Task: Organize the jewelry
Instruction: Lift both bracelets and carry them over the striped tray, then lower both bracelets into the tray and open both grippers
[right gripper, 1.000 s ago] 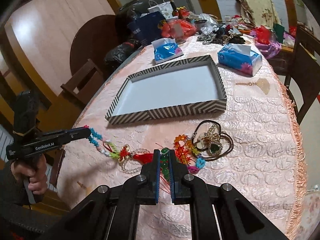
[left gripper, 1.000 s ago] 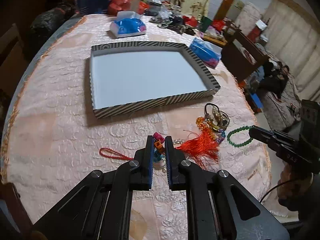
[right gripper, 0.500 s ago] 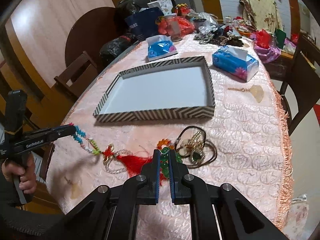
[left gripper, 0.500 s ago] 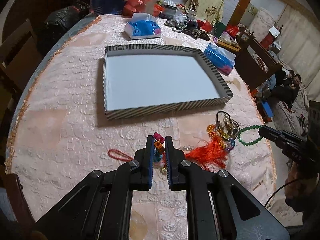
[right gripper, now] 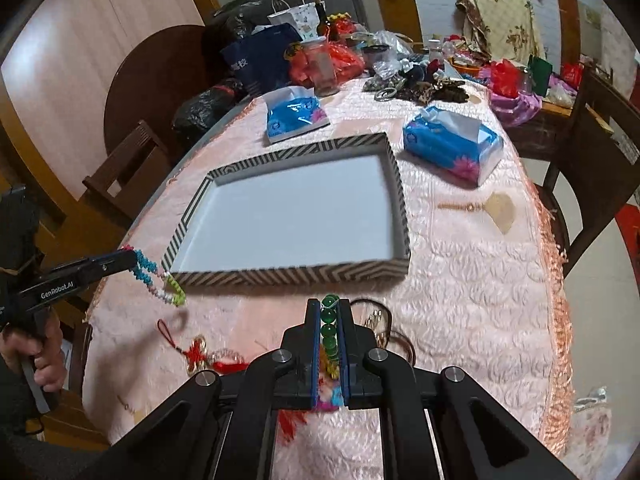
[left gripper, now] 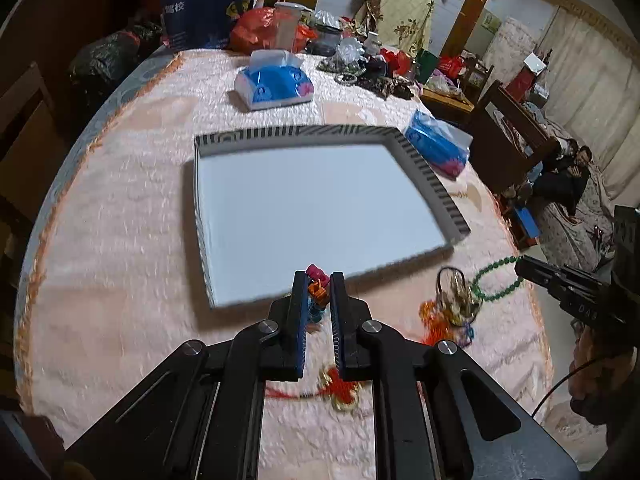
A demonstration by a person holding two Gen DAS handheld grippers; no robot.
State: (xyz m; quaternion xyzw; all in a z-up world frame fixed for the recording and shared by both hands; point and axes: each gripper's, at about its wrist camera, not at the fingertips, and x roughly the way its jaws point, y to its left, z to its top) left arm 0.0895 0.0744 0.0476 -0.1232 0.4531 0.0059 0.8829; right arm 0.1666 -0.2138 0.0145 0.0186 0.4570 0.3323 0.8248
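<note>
**Both strands lifted toward tray**

Since 1.0 s ago both grippers rose. Left gripper [left gripper: 319,294] jaws nearly closed, clamping multicolour beaded strand [right gripper: 154,276], which hangs above the tablecloth [right gripper: 460,280] beside the striped tray [right gripper: 296,274]. Right gripper [right gripper: 329,326] jaws pinch green bead bracelet [left gripper: 494,284].

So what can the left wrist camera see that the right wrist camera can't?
Only the left wrist view shows people sitting across the room and the green bead bracelet hanging from the right gripper. Only the right wrist view shows the small fan and the colourful bead string hanging from the left gripper. Both show the striped tray and red knot charm.
</note>
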